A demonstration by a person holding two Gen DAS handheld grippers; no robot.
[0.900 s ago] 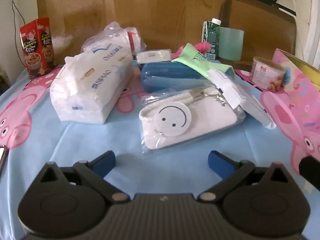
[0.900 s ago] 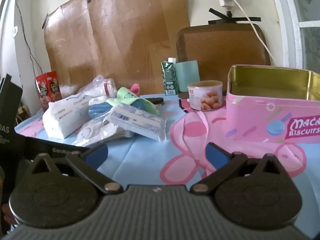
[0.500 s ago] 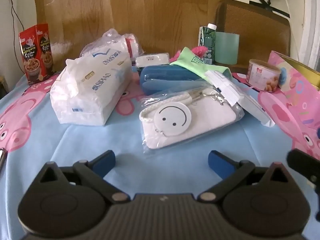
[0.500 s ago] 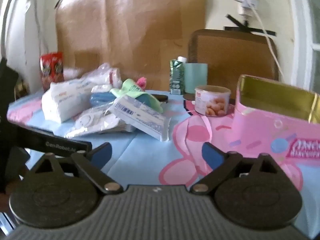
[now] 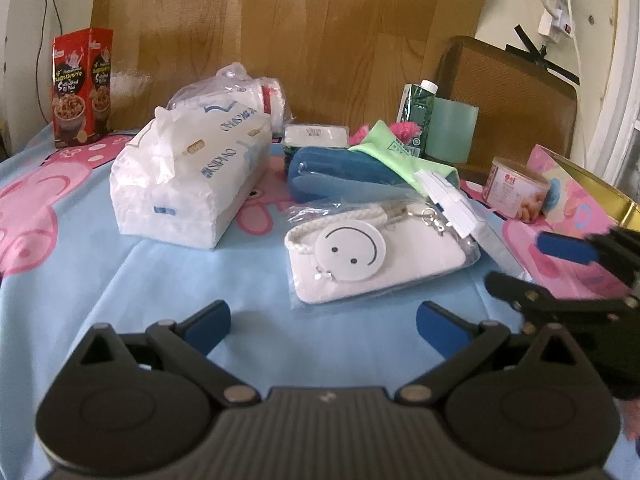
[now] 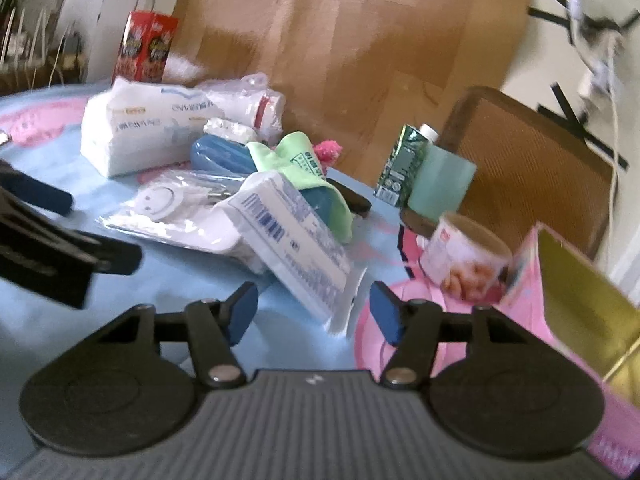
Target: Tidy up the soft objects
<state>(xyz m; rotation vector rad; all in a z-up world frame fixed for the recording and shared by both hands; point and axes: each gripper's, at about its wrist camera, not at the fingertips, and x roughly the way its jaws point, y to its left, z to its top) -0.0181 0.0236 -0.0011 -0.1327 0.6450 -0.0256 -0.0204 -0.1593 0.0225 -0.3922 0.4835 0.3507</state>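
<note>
- L gripper [image 5: 322,320] spread wide, empty, short of smiley pouch [image 5: 376,260]
- R gripper [image 6: 314,312] half-closed, jaws just narrowing, empty, nr barcoded pack [image 6: 296,240]

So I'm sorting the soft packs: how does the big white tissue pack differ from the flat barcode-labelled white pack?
The big white plastic-wrapped tissue pack is thick and blocky; the flat white barcode-labelled pack is thin. The tissue pack lies flat on the blue cartoon tablecloth; the barcode pack leans tilted against the pile. The tissue pack stands apart at the left; the barcode pack overlaps other items. Both are white and plastic-wrapped.
</note>
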